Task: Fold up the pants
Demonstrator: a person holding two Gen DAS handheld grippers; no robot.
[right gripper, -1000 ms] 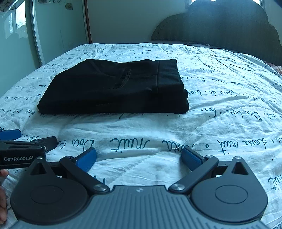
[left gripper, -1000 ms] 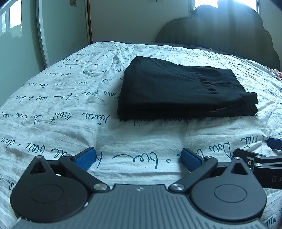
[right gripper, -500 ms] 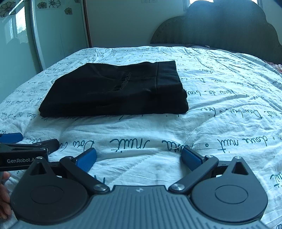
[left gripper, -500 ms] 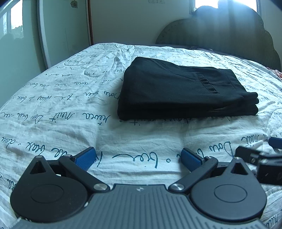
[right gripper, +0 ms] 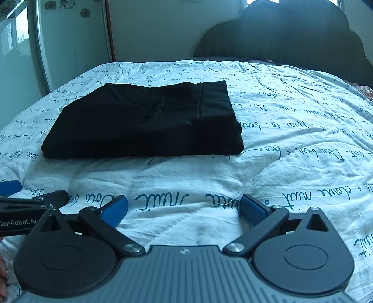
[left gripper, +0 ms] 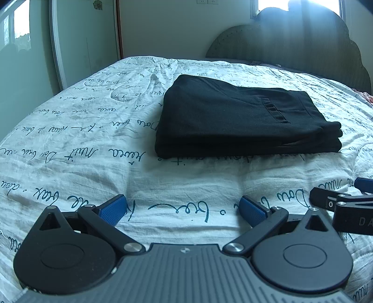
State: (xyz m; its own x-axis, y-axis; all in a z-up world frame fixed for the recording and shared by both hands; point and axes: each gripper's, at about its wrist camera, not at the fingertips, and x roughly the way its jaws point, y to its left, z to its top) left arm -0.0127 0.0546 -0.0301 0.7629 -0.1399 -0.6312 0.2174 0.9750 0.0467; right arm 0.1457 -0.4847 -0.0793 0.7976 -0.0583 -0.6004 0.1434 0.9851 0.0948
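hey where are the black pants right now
Folded on the bedspread, mid-bed ahead of both open grippers: the pants sit centre-right in the left wrist view, centre-left in the right wrist view.

dim bluish daylight, window (left gripper: 300, 4) glare, fisheye-curved edges, sharp focus

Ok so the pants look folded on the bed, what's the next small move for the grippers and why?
Probably none on the cloth: just draw both grippers back a little. The pants lie as a neat stacked rectangle on the bedspread, edges lined up. The left gripper and right gripper are both open, holding nothing, and sit well short of the pants, so the fold looks finished.
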